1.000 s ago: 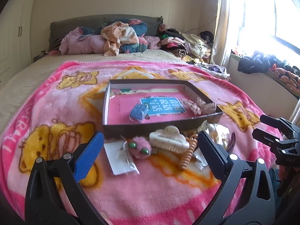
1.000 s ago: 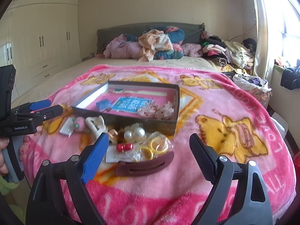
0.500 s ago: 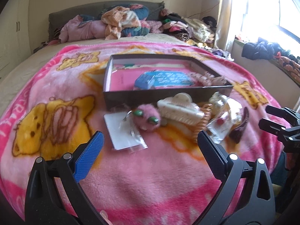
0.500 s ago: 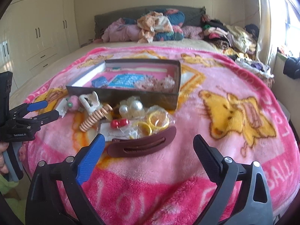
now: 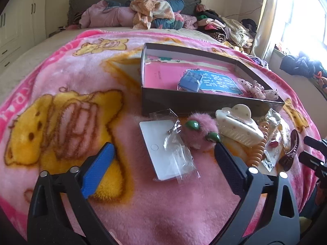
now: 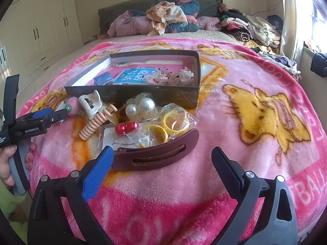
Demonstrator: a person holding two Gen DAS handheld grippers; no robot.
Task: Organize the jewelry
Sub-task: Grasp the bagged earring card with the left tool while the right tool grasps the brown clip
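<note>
A dark box (image 5: 204, 102) (image 6: 143, 94) with a pink floor lies on the pink blanket and holds a blue item (image 5: 190, 81) and speckled pieces (image 5: 259, 88). In front of it lie a white card in a clear bag (image 5: 165, 151), a pink fuzzy ball (image 5: 199, 132), a cream claw clip (image 5: 237, 125), a peach coil tie (image 6: 96, 124), pearl balls (image 6: 141, 107), red beads (image 6: 126, 127), yellow rings in a bag (image 6: 171, 124) and a maroon hair clip (image 6: 157, 155). My left gripper (image 5: 163, 155) is open just above the bagged card. My right gripper (image 6: 161, 162) is open just before the maroon clip.
The items lie on a bed covered by a pink bear blanket (image 6: 255, 102). Piles of clothes (image 5: 155, 12) lie at the headboard and along the right side by the window. White wardrobes (image 6: 40, 30) stand at the left.
Both grippers have moved forward and down towards the items in front of the box. The left one now hovers over the bagged card, the right one close to the maroon clip. Both stay open.
</note>
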